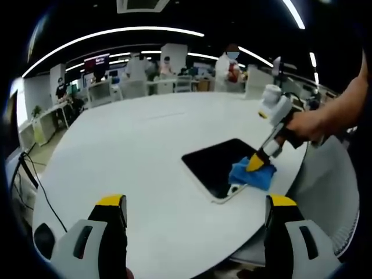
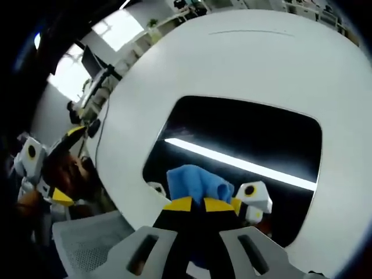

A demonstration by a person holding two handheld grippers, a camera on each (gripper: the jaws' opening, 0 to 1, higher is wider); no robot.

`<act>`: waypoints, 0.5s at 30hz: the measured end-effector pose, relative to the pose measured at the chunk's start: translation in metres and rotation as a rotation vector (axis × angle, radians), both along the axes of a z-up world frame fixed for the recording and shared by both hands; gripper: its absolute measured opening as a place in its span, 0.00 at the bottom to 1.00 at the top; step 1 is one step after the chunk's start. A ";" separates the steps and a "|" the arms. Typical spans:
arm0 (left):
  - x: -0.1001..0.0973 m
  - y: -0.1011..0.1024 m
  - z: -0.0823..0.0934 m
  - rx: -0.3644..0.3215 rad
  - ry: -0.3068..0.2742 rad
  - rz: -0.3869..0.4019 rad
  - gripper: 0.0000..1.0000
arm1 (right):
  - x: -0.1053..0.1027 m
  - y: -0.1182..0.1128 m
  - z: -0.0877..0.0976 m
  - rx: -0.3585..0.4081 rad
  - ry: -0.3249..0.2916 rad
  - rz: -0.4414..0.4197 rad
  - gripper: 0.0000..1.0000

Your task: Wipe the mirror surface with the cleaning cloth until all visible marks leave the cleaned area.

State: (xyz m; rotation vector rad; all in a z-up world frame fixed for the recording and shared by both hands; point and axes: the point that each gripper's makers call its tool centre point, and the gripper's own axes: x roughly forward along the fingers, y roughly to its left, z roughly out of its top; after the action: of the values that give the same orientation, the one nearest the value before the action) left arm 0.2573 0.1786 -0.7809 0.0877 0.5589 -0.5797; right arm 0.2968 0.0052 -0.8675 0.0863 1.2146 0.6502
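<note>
Right gripper (image 2: pixel 197 204) pinching blue cleaning cloth (image 2: pixel 195 183), pressing it on mirror (image 2: pixel 244 131) near white tabletop's (image 1: pixel 145 151) edge. Left gripper (image 1: pixel 195 212) spread, idle. No marks discernible (glare hides much); wiping looks midway, far mirror area likely left.

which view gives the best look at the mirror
The right gripper view: the mirror lies close and large, its dark glass reflecting a ceiling light, with the blue cloth held on it by the right gripper. The left gripper view shows the mirror smaller, farther off on the white table.
</note>
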 end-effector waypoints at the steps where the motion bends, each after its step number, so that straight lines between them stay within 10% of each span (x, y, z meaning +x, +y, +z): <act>1: 0.000 0.000 -0.001 -0.001 0.004 -0.001 0.99 | 0.003 0.000 0.000 -0.002 -0.005 -0.001 0.00; 15: 0.001 0.002 -0.006 0.019 0.019 -0.018 0.99 | 0.033 0.002 0.000 -0.006 -0.015 -0.011 0.00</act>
State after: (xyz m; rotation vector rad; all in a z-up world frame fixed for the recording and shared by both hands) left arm 0.2586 0.1804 -0.7869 0.1056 0.5830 -0.5928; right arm 0.3298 0.0072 -0.8673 0.0830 1.2013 0.6367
